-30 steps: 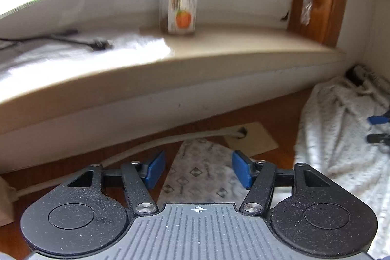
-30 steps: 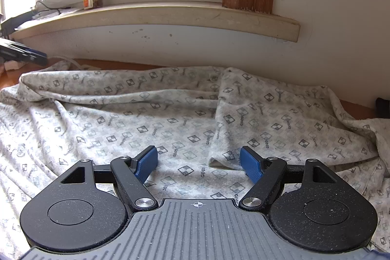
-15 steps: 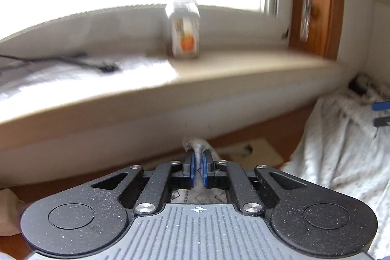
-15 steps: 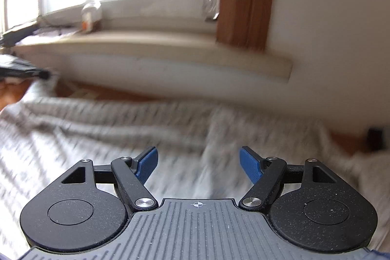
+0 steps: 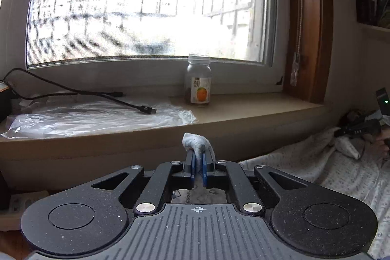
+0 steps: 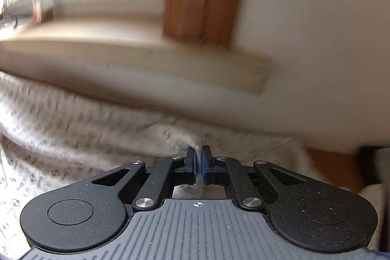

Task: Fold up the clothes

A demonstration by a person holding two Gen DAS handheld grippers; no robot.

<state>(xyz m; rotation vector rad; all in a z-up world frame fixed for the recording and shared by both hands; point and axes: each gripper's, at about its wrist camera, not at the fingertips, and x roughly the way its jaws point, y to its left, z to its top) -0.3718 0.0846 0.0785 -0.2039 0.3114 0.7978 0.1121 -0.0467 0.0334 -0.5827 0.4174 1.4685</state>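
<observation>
A white garment with a small dark printed pattern (image 5: pixel 341 167) lies spread to the right in the left wrist view and fills the lower left of the right wrist view as the same patterned garment (image 6: pixel 61 128). My left gripper (image 5: pixel 198 157) is shut on a pinched corner of it, and a tuft of cloth (image 5: pixel 196 141) sticks up past the blue pads. My right gripper (image 6: pixel 199 157) is shut on another fold of the fabric, which bunches at its tips. The right wrist view is blurred by motion.
A beige windowsill (image 5: pixel 243 109) runs across ahead, carrying a jar with an orange label (image 5: pixel 198 83), a black cable (image 5: pixel 102 95) and a clear plastic sheet (image 5: pixel 97 116). A wooden window frame (image 5: pixel 309 28) rises at the right. A hand with the other gripper (image 5: pixel 360 129) shows far right.
Both grippers went from open to shut on the garment, the left first, then the right. Both views have tilted upward, with the cloth rising along with the fingers.
</observation>
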